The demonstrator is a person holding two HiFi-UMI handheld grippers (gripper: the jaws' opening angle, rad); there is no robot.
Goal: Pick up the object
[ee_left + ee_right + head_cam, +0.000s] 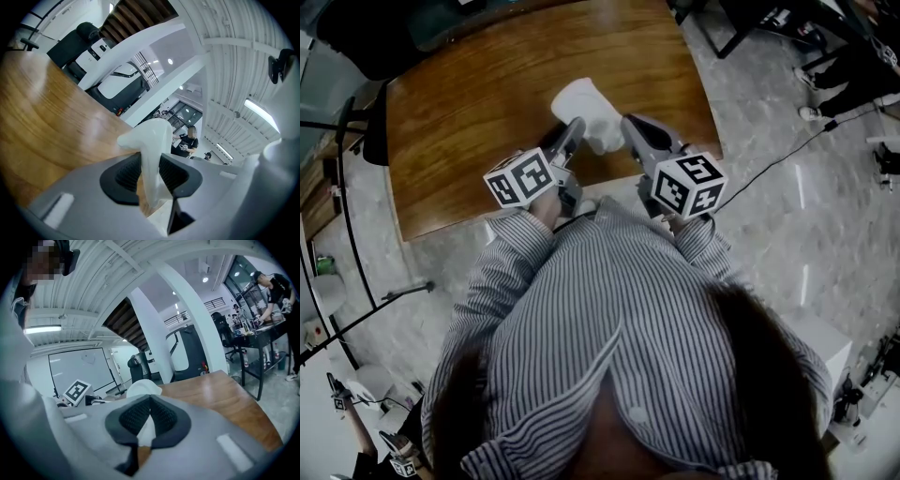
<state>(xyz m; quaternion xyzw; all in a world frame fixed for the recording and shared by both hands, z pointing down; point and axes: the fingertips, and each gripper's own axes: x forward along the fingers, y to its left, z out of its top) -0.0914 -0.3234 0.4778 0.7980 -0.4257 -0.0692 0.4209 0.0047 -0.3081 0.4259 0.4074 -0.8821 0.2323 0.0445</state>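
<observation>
— what's the biggest thing there?
— the wooden bench (pixel 469 103), brown with a strong grain.
— and the thing to pick up?
— a white object (pixel 581 101) over the bench's near part, between the two tongs. i can't tell whether it rests on the wood.
— the tongs?
— the left tongs (pixel 150 174) are clenched on it, pads pressing both its sides. the right tongs (pixel 149 418) are closed almost tip to tip, with a sliver of the white object pinched between.

Glossy wood-grain table (pixel 469 122), smooth white plastic-looking object (pixel 581 103), matt ribbed black pads (pixel 127 174)
</observation>
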